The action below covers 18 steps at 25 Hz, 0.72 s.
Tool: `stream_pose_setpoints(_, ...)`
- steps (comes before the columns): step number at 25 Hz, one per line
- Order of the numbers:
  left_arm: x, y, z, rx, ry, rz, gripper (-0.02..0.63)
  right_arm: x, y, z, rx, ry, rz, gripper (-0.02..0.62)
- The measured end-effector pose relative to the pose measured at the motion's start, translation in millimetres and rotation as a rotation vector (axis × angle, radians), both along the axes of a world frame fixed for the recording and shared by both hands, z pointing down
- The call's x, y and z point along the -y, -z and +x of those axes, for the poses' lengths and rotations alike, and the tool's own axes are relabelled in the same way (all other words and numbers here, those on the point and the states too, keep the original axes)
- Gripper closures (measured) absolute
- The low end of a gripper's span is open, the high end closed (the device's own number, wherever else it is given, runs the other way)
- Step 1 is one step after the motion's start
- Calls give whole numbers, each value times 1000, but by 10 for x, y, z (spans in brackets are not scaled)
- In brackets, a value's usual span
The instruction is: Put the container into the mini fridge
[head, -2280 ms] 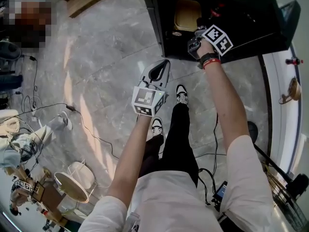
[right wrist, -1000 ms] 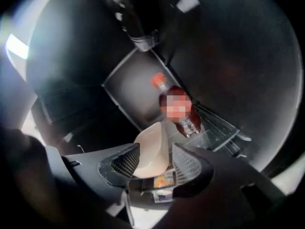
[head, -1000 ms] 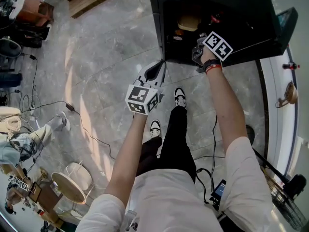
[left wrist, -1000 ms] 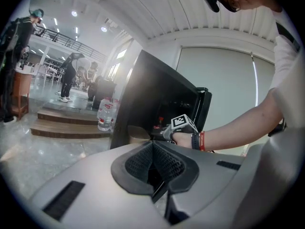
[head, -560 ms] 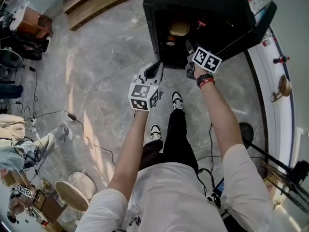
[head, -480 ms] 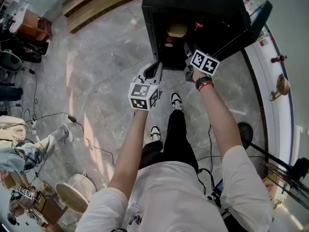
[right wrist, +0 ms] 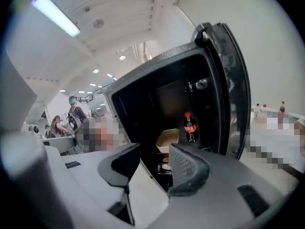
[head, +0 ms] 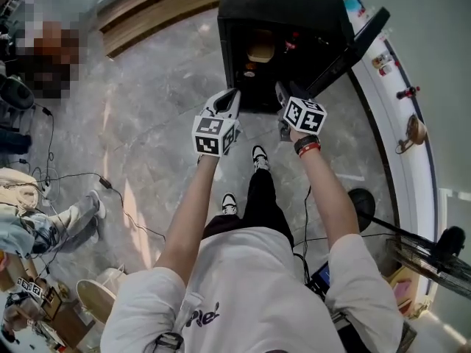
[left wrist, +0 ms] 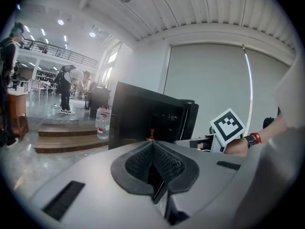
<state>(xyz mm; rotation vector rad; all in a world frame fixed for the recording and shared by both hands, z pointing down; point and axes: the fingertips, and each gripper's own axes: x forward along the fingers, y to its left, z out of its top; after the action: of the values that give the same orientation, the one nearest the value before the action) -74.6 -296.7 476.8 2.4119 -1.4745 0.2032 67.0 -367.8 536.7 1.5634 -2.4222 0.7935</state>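
Head view: fridge (head: pixel 283 9) stands on the floor (head: pixel 154 101) w/ its door (head: pixel 358 41) swung open to the right. The tan container (head: pixel 261 50) sits inside on an upper shelf, well apart from both grippers. Left gripper (head: pixel 229 101) hangs just outside the fridge's lower front edge, at the left of the opening. Right gripper (head: pixel 280 94) is at the opening's lower right, nr the door. The person's shoes (head: pixel 258 157) show below, btwn the two arms

Left gripper view: left gripper (left wrist: pixel 153 162) is clenched, pads pressed together w/ nothing btwn them. Beyond it the fridge (left wrist: pixel 138 116) is seen from the side, w/ a water bottle (left wrist: pixel 102 123) by the steps (left wrist: pixel 62 136) at its left. The right gripper's marker cube (left wrist: pixel 228 126) is at right. A person (left wrist: pixel 66 87) bends over in the bg

Right gripper view: right gripper (right wrist: pixel 152 168) is released, jaws wide apart & empty. Through the gap the container (right wrist: pixel 167 140) rests on a shelf inside the fridge (right wrist: pixel 138 104). A cola bottle (right wrist: pixel 190 126) stands upright just beside the container, on its right. Small items (right wrist: pixel 164 167) lie on the shelf below, too small to tell. The door (right wrist: pixel 233 80) stands open at right
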Motion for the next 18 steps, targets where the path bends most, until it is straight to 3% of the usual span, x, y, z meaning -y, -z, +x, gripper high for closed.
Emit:
stream_pose_setpoints(5,-98,285,-38,-5,2,10,586,-271,564,-28,-35,29,110,410)
stream_pose_setpoints(12,-1017,736,114,37,-19,88,586,-1341,1278,173,-36,15,202,437)
stream_pose_setpoints(18,-1027,970,-194,50,10,119,586,-1382,1640,-4,-54,16,240,477)
